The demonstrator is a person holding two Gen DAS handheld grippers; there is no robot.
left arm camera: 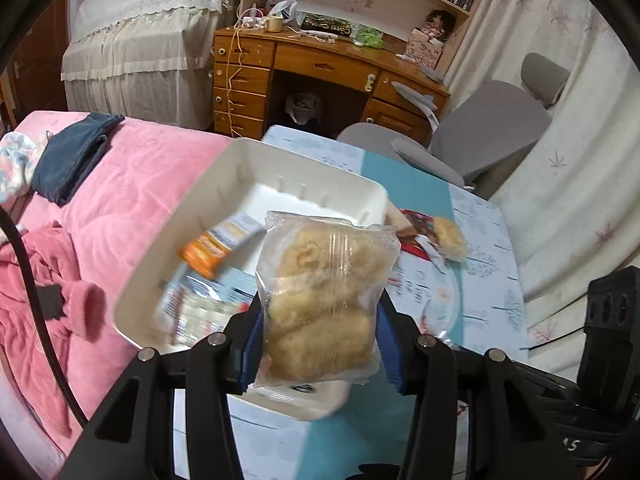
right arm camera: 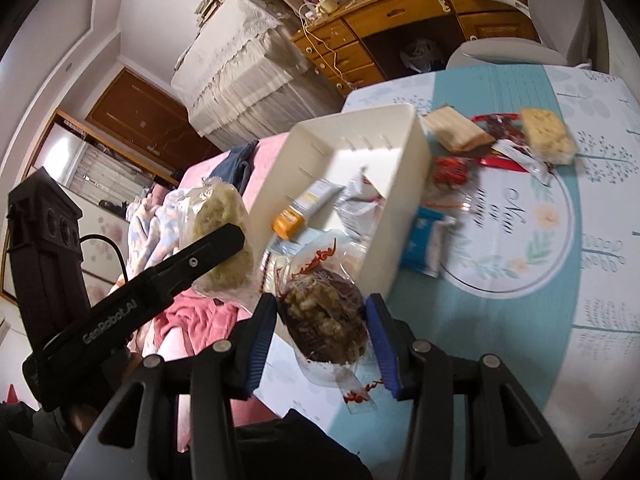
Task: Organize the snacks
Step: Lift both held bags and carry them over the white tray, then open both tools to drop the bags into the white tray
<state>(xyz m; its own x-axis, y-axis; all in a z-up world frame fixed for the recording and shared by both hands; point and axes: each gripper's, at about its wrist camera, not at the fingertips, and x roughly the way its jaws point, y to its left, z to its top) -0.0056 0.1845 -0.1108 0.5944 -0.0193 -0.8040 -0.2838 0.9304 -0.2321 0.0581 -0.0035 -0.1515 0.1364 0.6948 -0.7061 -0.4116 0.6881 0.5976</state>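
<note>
The table (right arm camera: pixel 520 320), under a smooth teal-and-white printed cloth, has bare room on its near right; its left edge meets the pink bed (left arm camera: pixel 132 184). A white plastic bin (left arm camera: pixel 224 184) at that left edge holds an orange-capped tube (right arm camera: pixel 304 208) and crinkly wrappers. The left gripper (left arm camera: pixel 320 344) has its jaws clamped on a clear bag of pale pastries (left arm camera: pixel 324 300) above the bin. The right gripper (right arm camera: pixel 320 340) pinches a clear packet of brown snack mix (right arm camera: pixel 324 320).

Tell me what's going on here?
A person is sorting snacks into a white bin on the table. The left gripper holds a clear bag of pastries above the bin; the right gripper holds a red-printed snack bag. Several snacks already lie inside, others still on the tablecloth.
</note>
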